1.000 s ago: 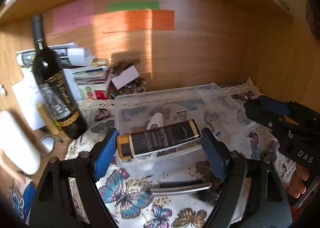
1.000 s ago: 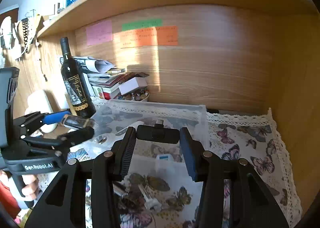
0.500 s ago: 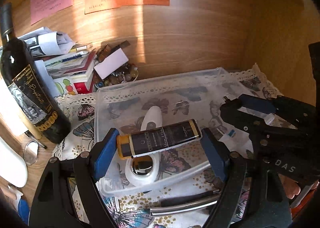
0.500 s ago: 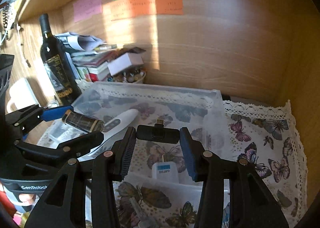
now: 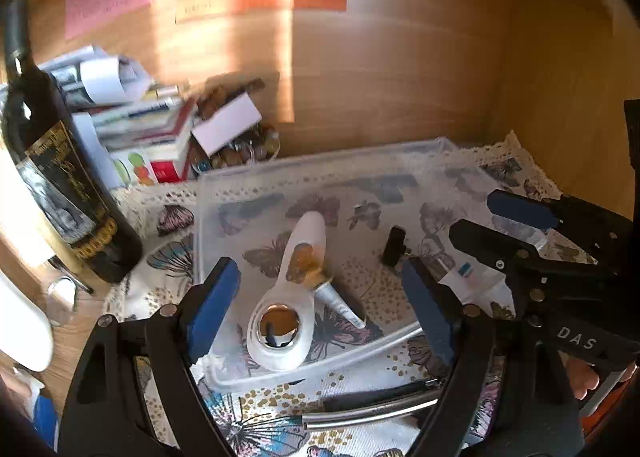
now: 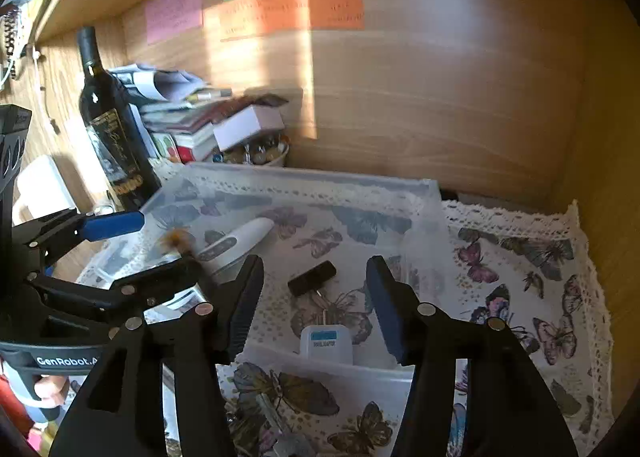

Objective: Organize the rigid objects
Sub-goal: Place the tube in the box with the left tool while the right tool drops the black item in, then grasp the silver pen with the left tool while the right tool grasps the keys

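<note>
A clear plastic bin [image 5: 404, 153] [image 6: 424, 189] stands on the butterfly cloth. Inside lie a white scoop-shaped device [image 5: 292, 289] [image 6: 240, 239], a black and gold tube [image 5: 320, 277], motion-blurred [image 6: 176, 241], a black USB adapter [image 5: 394, 245] [image 6: 312, 277] and a white travel adapter [image 6: 326, 343]. My left gripper [image 5: 320, 297] is open over the bin's near left part, just above the tube. My right gripper [image 6: 314, 305] is open above the black adapter, also seen from the left wrist [image 5: 504, 225].
A wine bottle [image 5: 52, 161] [image 6: 108, 129] stands left of the bin. Books and papers [image 5: 132, 117] and a small white box [image 5: 226, 127] are stacked against the wooden back wall. A metal tool [image 5: 372, 409] lies on the cloth before the bin.
Both grippers opened. The left one dropped the black and gold tube into the bin beside the white device. The right one dropped the black adapter onto the bin floor.
</note>
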